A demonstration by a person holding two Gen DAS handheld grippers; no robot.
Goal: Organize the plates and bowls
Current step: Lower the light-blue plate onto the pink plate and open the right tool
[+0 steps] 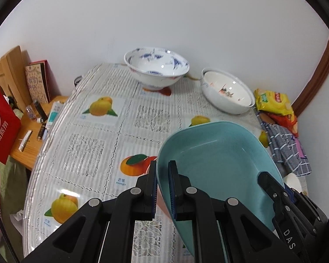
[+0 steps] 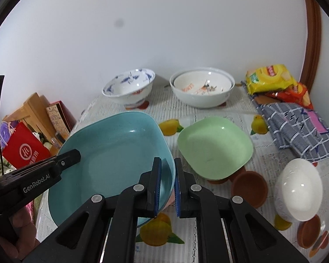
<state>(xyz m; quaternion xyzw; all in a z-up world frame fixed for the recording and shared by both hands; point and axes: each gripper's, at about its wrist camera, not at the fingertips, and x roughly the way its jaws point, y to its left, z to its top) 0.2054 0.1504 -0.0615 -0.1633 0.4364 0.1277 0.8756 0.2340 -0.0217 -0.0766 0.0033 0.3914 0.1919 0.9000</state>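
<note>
Two hand-held grippers, left [image 1: 162, 183] and right [image 2: 167, 183], each clamp opposite rims of the blue plate [image 2: 111, 153], held just beside the green plate [image 2: 215, 146] on the bench [image 2: 208, 230].

- Blue-patterned white porcelain bowl [image 2: 129, 86] stands at the table's [image 1: 94, 153] back edge.
- White nested ceramic bowls [image 2: 201, 87] beside it, rightward.
- Green square plastic plate [image 2: 215, 146] before them.
</note>
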